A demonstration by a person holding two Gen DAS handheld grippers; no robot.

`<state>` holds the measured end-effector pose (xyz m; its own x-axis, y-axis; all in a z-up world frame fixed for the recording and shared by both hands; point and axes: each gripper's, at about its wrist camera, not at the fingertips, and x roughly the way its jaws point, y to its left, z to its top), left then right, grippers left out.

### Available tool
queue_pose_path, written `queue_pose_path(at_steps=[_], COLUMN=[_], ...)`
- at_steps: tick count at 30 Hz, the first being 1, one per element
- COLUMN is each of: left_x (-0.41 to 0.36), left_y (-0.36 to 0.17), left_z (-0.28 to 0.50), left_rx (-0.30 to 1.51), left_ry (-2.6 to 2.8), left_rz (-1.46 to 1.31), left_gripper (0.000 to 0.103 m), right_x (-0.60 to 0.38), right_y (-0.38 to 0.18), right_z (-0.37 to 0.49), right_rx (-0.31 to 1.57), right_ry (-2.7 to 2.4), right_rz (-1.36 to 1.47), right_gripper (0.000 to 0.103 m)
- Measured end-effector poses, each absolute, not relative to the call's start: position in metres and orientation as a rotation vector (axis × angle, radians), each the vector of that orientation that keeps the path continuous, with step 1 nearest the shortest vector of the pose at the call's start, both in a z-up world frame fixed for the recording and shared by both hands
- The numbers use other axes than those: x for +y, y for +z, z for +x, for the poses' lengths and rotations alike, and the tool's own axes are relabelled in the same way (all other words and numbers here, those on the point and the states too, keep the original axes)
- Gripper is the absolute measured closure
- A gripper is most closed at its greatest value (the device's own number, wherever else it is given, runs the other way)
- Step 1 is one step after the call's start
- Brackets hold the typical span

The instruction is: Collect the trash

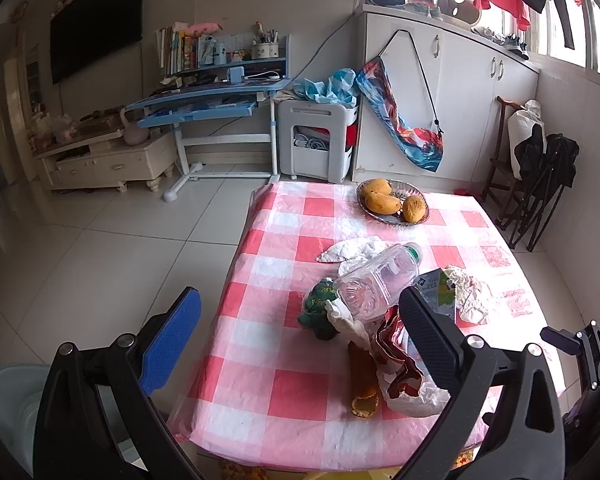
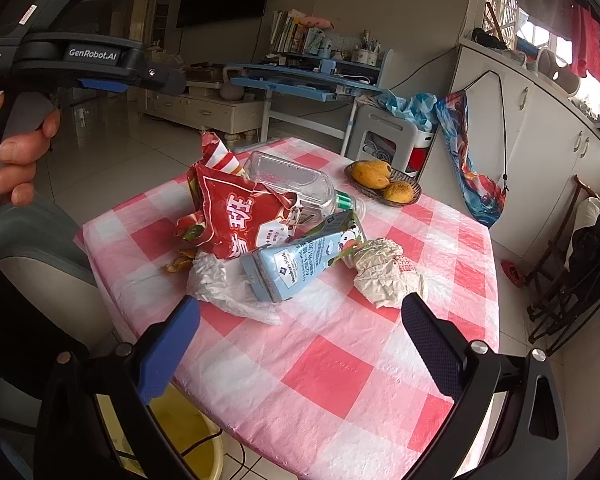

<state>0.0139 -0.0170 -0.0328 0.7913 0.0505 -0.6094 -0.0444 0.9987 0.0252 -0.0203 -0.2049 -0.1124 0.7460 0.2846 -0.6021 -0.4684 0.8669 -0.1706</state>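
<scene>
Trash lies in a heap on the red-checked table (image 2: 328,364): a red snack bag (image 2: 236,216), a clear plastic bottle (image 2: 296,184), a blue milk carton (image 2: 300,264), crumpled white paper (image 2: 384,272), a thin plastic bag (image 2: 224,284) and orange peel (image 1: 362,376). The bottle (image 1: 376,280), a green wrapper (image 1: 320,304) and the snack bag (image 1: 396,364) also show in the left wrist view. My left gripper (image 1: 300,308) is open and empty, above the table's near left edge. My right gripper (image 2: 300,316) is open and empty, just in front of the carton.
A dish of mangoes (image 1: 392,202) stands at the table's far side. A yellow bin (image 2: 192,436) sits on the floor below the table's near edge. A grey chair (image 2: 40,248) is at the left. Folded chairs (image 2: 572,272) lean at the right wall.
</scene>
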Motion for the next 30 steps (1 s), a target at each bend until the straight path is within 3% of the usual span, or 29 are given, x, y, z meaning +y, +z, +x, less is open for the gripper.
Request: queue_pose_path(at_steps=[15,30], left_x=[-0.014,0.039], left_y=[-0.029,-0.036], left_z=[0.012,0.036], left_rx=[0.662,0.722], left_ry=[0.054,0.041], left_rz=[0.009,-0.067], left_gripper=[0.007,0.007], right_x=[-0.201,-0.199], right_y=[-0.114,-0.122], right_z=[-0.019,-0.006], right_rx=[0.613,0.684], right_ry=[0.452,0.535], right_rz=[-0.307,-0.221], right_gripper=[0.006,0.008])
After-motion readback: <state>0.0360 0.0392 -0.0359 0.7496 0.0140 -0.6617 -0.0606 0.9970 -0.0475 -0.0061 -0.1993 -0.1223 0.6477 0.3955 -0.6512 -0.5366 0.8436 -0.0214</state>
